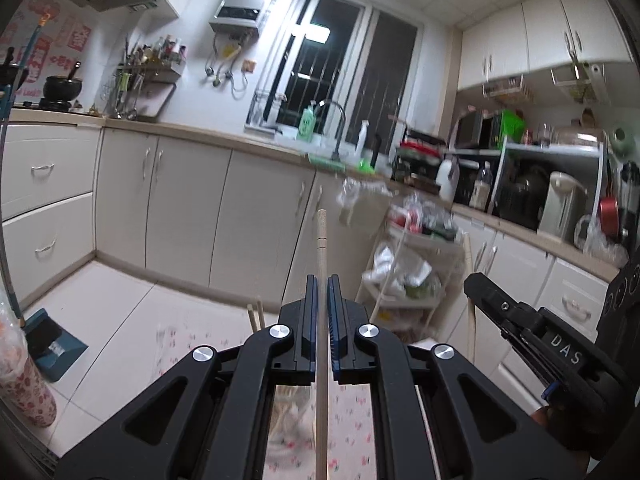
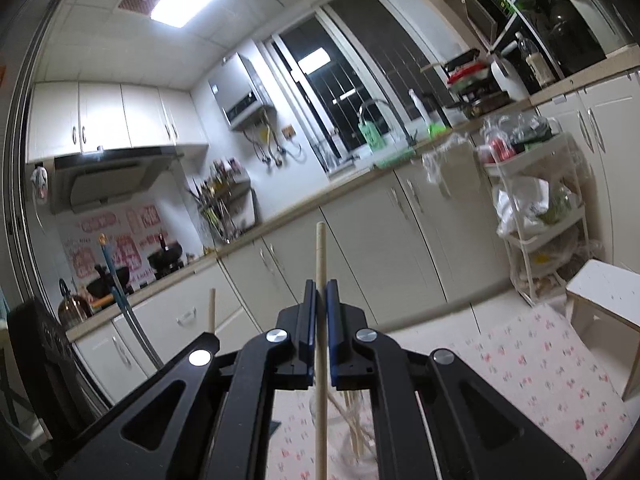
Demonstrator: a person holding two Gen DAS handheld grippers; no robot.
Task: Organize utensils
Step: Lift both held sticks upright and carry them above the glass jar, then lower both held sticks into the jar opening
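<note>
My left gripper (image 1: 321,280) is shut on a pale wooden chopstick (image 1: 321,240) that stands up between its blue pads and pokes well past the tips. My right gripper (image 2: 320,284) is shut on a second wooden chopstick (image 2: 320,252) in the same upright way. In the left wrist view the right gripper (image 1: 474,280) shows at the right with its chopstick (image 1: 468,256). The left one's chopstick (image 2: 212,308) shows at the left in the right wrist view. Below both grippers, several more chopsticks (image 2: 352,420) lean in a clear holder; two of their tips (image 1: 254,314) stick up.
A floral tablecloth (image 2: 532,360) covers the table below. A white stool (image 2: 604,292) stands at its right. A white trolley (image 1: 408,264) full of bags stands by the cabinets. A pink patterned cup (image 1: 28,392) sits at the left edge, a blue dustpan (image 1: 52,344) on the floor.
</note>
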